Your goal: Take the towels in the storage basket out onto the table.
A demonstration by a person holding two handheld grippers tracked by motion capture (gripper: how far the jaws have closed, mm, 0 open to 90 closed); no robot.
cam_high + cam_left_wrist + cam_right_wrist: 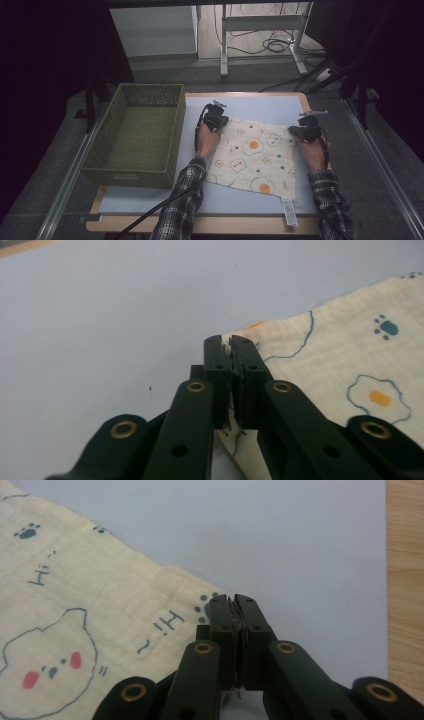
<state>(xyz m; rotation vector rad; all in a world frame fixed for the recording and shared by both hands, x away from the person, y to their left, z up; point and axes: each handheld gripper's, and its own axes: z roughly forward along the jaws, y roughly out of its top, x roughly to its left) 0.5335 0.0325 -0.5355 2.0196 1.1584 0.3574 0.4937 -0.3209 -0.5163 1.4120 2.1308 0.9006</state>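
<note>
- Now we have both claws pinched on the far corners of the cloth [252, 155], which lies flat on the blue mat [260, 105], just right of the green basket [137, 132].
- Our left claw [216, 121] is clamped together on the far-left corner; in the left gripper view the hem [233, 347] sits squeezed between the jaws, with the rest of the cloth [345, 365] spreading off to that claw's right.
- Our right claw [305, 131] is likewise clamped on the far-right corner [234, 605], the cloth [75, 625] running away to its left and bare mat [280, 535] ahead.
- To do this step well, we judge that both grips must hold the hem, not merely its fringe, so we lift a little first and check that neither corner slips.
- We should raise both hands together and level, keeping the far edge taut between the claws, so the fold lands square.
- Both forearms come in near parallel, the left hand [206, 142] and right hand [314, 152] low over the mat, claws pointing away from us and tipped down to the table.
</note>
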